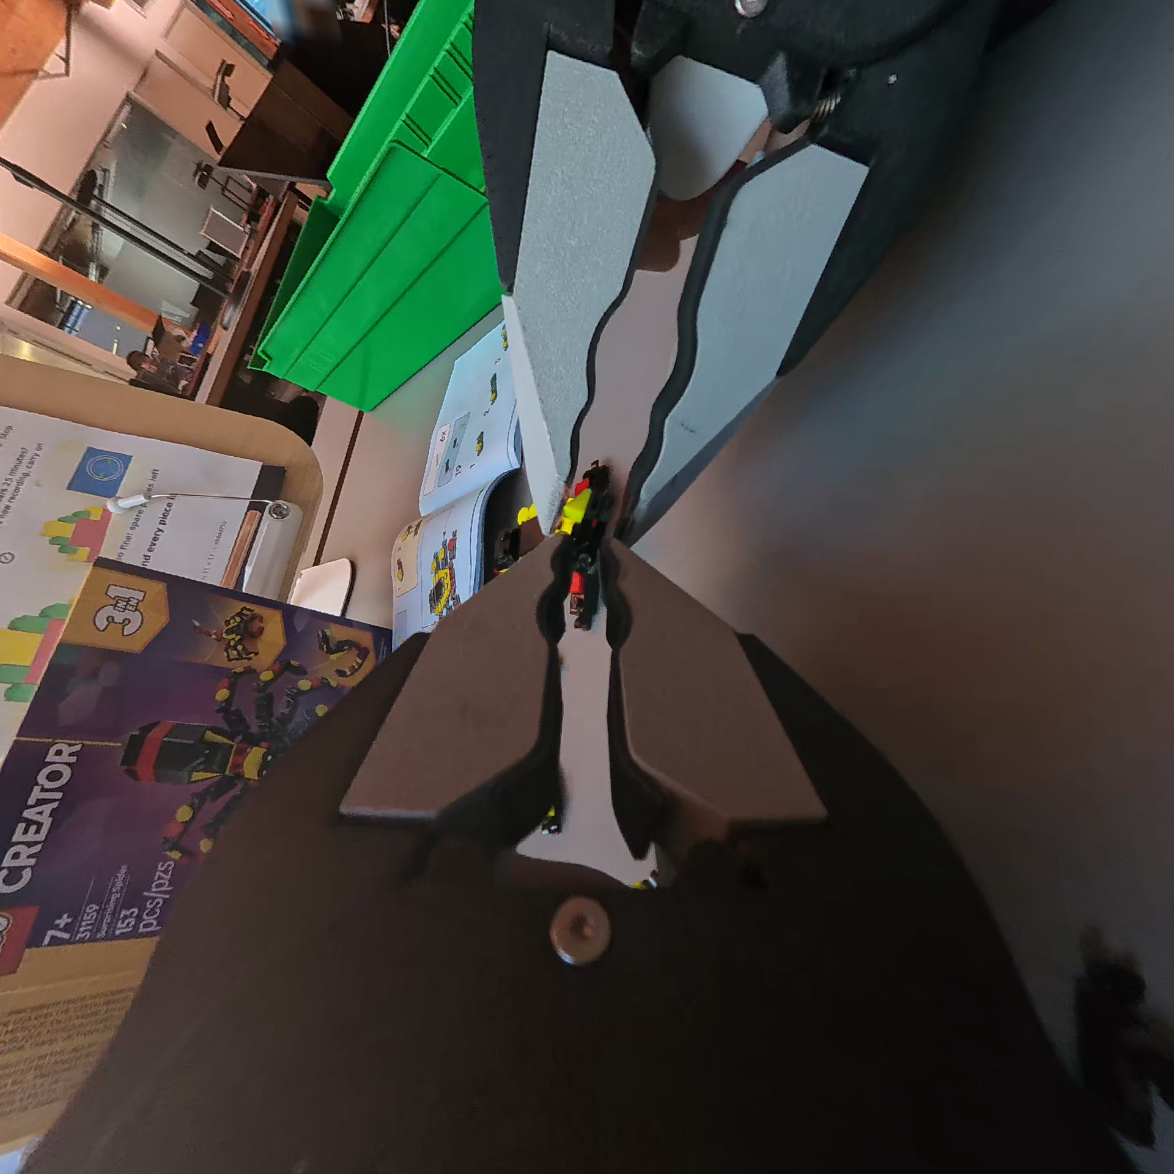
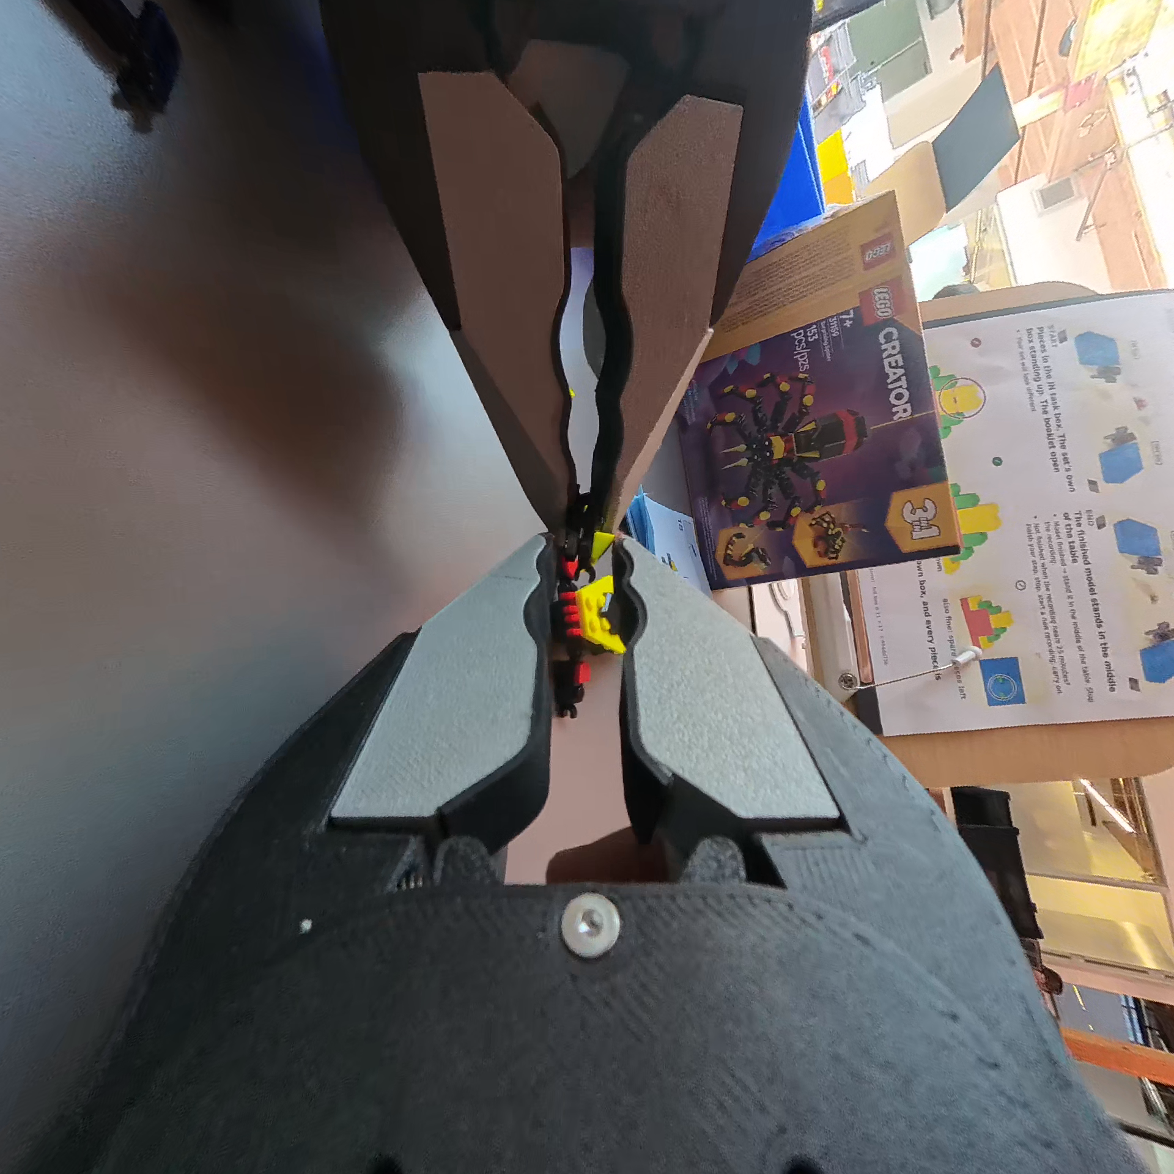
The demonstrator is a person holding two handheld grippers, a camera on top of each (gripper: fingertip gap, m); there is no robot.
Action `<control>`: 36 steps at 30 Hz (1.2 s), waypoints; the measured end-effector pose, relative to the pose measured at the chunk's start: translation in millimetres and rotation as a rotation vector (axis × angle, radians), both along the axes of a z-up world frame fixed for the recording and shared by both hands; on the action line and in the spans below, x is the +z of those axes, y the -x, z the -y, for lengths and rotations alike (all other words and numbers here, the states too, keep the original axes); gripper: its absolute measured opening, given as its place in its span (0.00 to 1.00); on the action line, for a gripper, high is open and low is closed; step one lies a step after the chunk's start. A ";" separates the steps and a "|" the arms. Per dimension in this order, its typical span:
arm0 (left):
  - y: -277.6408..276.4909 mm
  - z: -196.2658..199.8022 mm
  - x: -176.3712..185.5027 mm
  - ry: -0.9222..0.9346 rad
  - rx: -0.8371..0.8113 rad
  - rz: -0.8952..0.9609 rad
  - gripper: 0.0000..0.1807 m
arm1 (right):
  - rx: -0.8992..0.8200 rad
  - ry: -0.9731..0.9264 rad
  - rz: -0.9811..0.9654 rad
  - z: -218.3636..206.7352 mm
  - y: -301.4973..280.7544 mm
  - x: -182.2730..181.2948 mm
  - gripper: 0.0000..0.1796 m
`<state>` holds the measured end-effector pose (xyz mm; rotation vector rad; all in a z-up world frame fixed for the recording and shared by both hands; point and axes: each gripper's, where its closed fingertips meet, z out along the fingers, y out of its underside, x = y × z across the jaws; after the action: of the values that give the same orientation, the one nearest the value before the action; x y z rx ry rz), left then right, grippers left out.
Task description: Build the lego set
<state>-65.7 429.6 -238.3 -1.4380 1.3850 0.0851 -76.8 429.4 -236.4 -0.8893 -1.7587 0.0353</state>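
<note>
A small black, red and yellow lego assembly [image 1: 581, 518] hangs in the air between my two grippers, which meet tip to tip. In the left wrist view my left gripper [image 1: 581, 559] comes from below, shadowed, shut on the assembly's black and red end. My right gripper [image 1: 592, 508], with grey pads, comes from above. In the right wrist view my right gripper [image 2: 583, 553] is shut on the assembly [image 2: 591, 613], whose yellow studded piece sits between its pads. My left gripper [image 2: 586, 508] grips the black end, next to a yellow wedge.
The purple lego box [image 1: 159, 730] [image 2: 819, 432] stands on the table by a wooden clipboard holding a printed sheet [image 1: 159, 483] [image 2: 1048, 508]. An open instruction booklet [image 1: 470, 457] lies near green bins [image 1: 394, 254], with loose pieces [image 1: 511, 546] beside it. A blue bin [image 2: 794, 190] sits behind. The grippers are tip to tip, or close to it.
</note>
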 end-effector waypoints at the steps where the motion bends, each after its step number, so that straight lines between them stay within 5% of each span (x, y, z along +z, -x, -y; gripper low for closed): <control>1: 0.3 -0.1 -1.0 0.001 0.001 -0.006 0.03 | -0.005 -0.002 0.010 -0.2 0.0 -1.1 0.08; 14: 6.8 -5.0 -32.5 0.022 0.093 -0.227 0.02 | -0.115 -0.040 0.178 -6.8 0.2 -30.6 0.05; 36: 7.7 -8.9 -15.9 0.163 0.076 0.034 0.02 | -0.090 0.035 0.005 -10.1 2.5 -11.2 0.06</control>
<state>-73.4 438.5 -254.1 -1.6209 1.3340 -0.0034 -79.2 439.5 -247.5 -0.9935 -1.7251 0.0050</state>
